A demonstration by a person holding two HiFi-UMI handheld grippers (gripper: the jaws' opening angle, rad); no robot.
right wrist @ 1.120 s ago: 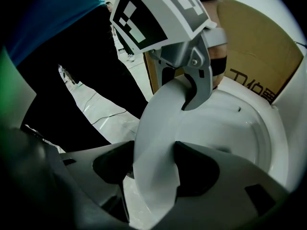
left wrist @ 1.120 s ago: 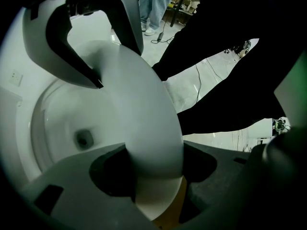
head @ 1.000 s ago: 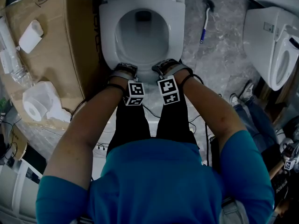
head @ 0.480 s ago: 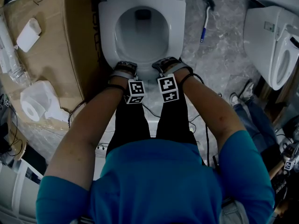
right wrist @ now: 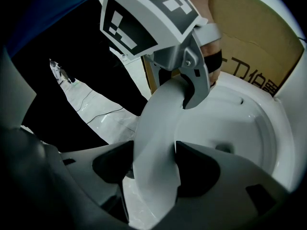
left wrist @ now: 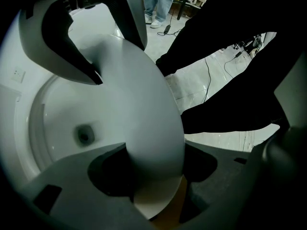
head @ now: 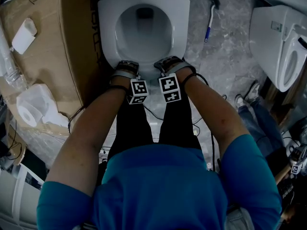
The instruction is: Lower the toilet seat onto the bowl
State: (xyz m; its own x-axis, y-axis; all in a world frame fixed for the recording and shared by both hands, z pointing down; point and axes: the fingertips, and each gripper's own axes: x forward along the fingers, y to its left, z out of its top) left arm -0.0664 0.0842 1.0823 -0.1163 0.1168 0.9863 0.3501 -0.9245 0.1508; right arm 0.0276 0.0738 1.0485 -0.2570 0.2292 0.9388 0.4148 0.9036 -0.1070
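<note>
The white toilet seat (head: 106, 32) lies flat on the bowl (head: 144, 32), seen from above in the head view. Both grippers stand side by side at its front edge and point down. My left gripper (head: 126, 68) straddles that edge, and in the left gripper view (left wrist: 151, 176) the white seat rim (left wrist: 139, 104) fills the gap between its jaws. My right gripper (head: 166, 64) grips the same edge just to the right. In the right gripper view (right wrist: 153, 171) the rim (right wrist: 158, 119) sits tight between its jaws. The left gripper's fingers (right wrist: 194, 92) clamp the rim further along.
A cardboard box (head: 48, 56) stands close to the toilet's left side, with a toilet paper roll (head: 28, 113) on it. A toilet brush (head: 209, 23) lies on the marble floor to the right, a second toilet (head: 283, 47) beyond it. Cables (head: 201, 123) run beside my legs.
Both grippers stay on the seat's front edge. Only the head camera has drifted a little, so the toilet sits slightly higher and further left in the picture.
</note>
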